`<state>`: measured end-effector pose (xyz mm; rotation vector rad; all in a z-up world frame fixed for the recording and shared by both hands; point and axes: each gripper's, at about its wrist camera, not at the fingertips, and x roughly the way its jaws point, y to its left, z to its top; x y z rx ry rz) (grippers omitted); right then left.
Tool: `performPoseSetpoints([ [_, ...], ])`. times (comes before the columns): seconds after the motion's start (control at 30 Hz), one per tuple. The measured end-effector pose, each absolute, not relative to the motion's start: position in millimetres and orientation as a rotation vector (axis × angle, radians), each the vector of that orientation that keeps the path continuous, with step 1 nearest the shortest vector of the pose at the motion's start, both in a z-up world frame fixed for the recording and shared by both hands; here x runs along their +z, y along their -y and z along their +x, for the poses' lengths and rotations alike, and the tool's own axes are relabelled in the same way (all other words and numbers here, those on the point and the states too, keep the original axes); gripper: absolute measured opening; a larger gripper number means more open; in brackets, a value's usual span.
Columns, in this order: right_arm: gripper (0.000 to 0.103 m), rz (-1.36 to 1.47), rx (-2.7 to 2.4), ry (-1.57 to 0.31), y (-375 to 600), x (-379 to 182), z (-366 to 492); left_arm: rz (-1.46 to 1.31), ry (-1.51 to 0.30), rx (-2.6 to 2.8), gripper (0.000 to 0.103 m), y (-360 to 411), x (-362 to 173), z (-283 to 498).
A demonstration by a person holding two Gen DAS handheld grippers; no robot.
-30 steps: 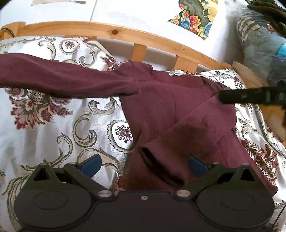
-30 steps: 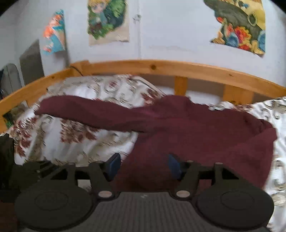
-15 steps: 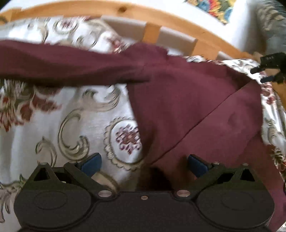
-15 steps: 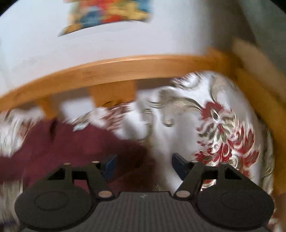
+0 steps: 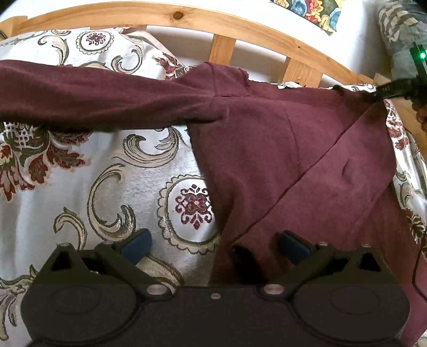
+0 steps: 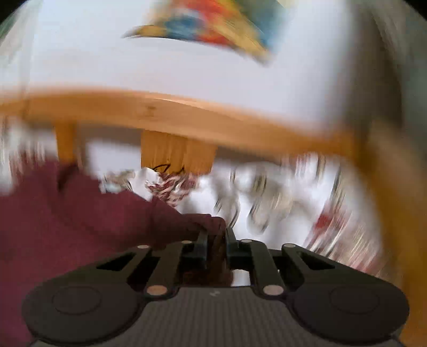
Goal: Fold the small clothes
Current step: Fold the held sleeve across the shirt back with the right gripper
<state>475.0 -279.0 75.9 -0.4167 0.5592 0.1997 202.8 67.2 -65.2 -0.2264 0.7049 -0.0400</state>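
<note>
Lying spread across the middle and right of the left wrist frame, the maroon top [image 5: 280,149] rests on the patterned bedspread [image 5: 112,181], with 1 long sleeve [image 5: 93,98] stretched out flat toward the left edge and the other already turned in diagonally over the body. It looks like soft, light knit: it should drape and slide easily on the glossy cover, hold no shape of its own, and bunch if dragged, so any lift probably wants to be slow and low. Good places to take hold seem to be the seams, namely the shoulder, the cuff and the hem corners (thicker there, less likely to slip out).

The right gripper [image 6: 215,235] has its fingers drawn together on a corner of the cloth, seen at lower centre of its blurred view; in the left wrist frame it shows at the upper right edge, at the garment's far shoulder. The left gripper [image 5: 213,244] hovers with its blue pads wide apart and nothing between them, straddling the near hem edge.

Beyond the bedding runs the wooden headboard rail [image 5: 240,24], and above it a colourful poster [image 5: 307,10] on the white wall.
</note>
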Motion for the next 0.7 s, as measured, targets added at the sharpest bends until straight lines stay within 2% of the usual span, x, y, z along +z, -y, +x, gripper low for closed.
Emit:
performPoseSetpoints([
  [0.1, 0.015, -0.657, 0.127, -0.472, 257.4, 63.2, 465.9, -0.211, -0.706, -0.04, 0.102, -65.6, -66.3, 202.6],
  [0.2, 0.016, -0.617, 0.095, -0.533, 260.2, 52.9, 473.2, -0.196, -0.707, -0.047, 0.102, -63.1, -66.4, 201.9],
  [0.27, 0.031, -0.505, 0.139, -0.543, 269.5, 59.3, 472.0, -0.19, -0.706, -0.052, 0.102, -62.2, -66.0, 201.0],
  [0.3, 0.05, -0.449, 0.164, -0.549, 274.7, 63.8, 471.4, -0.189, -0.707, -0.052, 0.102, -62.1, -65.8, 201.4],
  [0.33, 0.058, -0.377, 0.182, -0.551, 282.6, 69.9, 471.0, -0.192, -0.708, -0.052, 0.102, -62.5, -65.8, 201.9],
  [0.4, 0.058, -0.207, 0.228, -0.57, 302.0, 78.6, 474.3, -0.198, -0.708, -0.053, 0.102, -63.1, -66.1, 202.1],
  [0.5, 0.057, 0.072, 0.25, -0.655, 328.2, 81.6, 493.9, -0.196, -0.707, -0.054, 0.102, -63.2, -66.6, 202.0],
  [0.57, 0.057, 0.147, 0.254, -0.7, 334.4, 80.0, 509.9, -0.192, -0.706, -0.054, 0.102, -62.7, -66.8, 201.9],
  [0.63, 0.042, 0.151, 0.266, -0.743, 331.4, 75.0, 527.0, -0.191, -0.704, -0.056, 0.102, -62.6, -67.0, 201.5],
  [0.67, 0.017, 0.135, 0.269, -0.769, 327.7, 73.5, 533.8, -0.192, -0.704, -0.058, 0.102, -63.1, -66.9, 201.7],
  [0.7, 0.015, 0.114, 0.268, -0.777, 324.3, 72.9, 535.7, -0.194, -0.704, -0.059, 0.102, -63.3, -66.9, 201.5],
])
